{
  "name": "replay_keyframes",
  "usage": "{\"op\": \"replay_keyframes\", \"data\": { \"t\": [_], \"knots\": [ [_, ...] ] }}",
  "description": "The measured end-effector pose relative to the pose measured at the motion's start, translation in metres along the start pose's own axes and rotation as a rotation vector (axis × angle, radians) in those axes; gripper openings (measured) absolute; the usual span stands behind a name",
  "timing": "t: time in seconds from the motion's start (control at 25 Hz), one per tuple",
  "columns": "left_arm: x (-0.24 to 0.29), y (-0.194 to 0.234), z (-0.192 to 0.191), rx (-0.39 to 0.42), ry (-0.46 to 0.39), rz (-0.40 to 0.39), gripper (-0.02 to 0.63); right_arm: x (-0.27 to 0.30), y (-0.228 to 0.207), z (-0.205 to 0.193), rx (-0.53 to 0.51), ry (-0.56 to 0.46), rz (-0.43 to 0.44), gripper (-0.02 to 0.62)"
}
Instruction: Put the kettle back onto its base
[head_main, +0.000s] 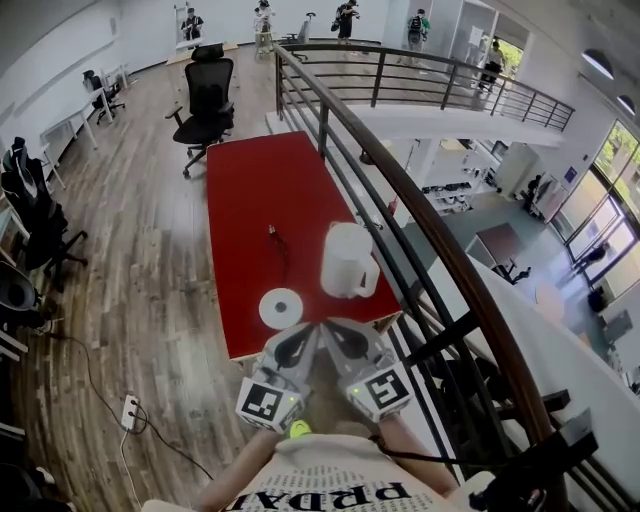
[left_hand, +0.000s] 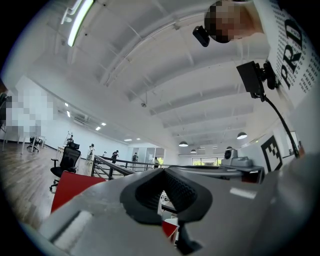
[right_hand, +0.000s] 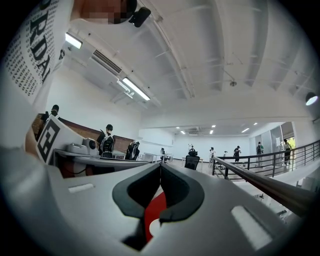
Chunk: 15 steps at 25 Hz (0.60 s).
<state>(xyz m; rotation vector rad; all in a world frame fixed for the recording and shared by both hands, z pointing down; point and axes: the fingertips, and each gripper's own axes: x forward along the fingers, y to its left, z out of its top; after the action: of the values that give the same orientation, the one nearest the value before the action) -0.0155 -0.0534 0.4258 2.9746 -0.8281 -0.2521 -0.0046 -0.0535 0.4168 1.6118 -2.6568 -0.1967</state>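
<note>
- Two grippers, both empty: the left gripper (left_hand: 162, 171) has its fingers (left_hand: 187, 192) pressed together at the tips, with dark ribbed pads set in smooth grey shells.
- The right gripper (right_hand: 160, 166) has the same dark, curved fingers (right_hand: 182, 192), also pressed together, with nothing between them.
- In the head view, both point side by side at the near edge of the table (head_main: 250, 190), a flat red rectangle.
- The kettle (head_main: 348, 260), a smooth, white, rounded jug, stands upright on the table near its right edge.
- The base (head_main: 281, 307), a flat white disc, lies just left of the kettle and nearer, apart from it.
- A thin dark cord (head_main: 283, 255) lies beyond the base.
- The floor (head_main: 150, 250) is wood plank.
</note>
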Motion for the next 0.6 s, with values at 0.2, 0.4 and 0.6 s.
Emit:
{"op": "replay_keyframes", "data": {
  "t": [0.2,0.4,0.6],
  "knots": [
    [-0.003,0.014,-0.008,-0.002,0.009,0.003,-0.009,0.014,0.003,-0.003,0.006,0.000,0.000,0.008],
    [0.004,0.015,0.004,-0.039,-0.022,0.033,-0.009,0.019,-0.004,-0.001,0.002,-0.006,0.013,0.008],
    [0.015,0.024,0.001,-0.047,-0.022,0.068,-0.009,0.029,-0.014,-0.007,0.011,-0.003,0.044,0.008]
  ]
}}
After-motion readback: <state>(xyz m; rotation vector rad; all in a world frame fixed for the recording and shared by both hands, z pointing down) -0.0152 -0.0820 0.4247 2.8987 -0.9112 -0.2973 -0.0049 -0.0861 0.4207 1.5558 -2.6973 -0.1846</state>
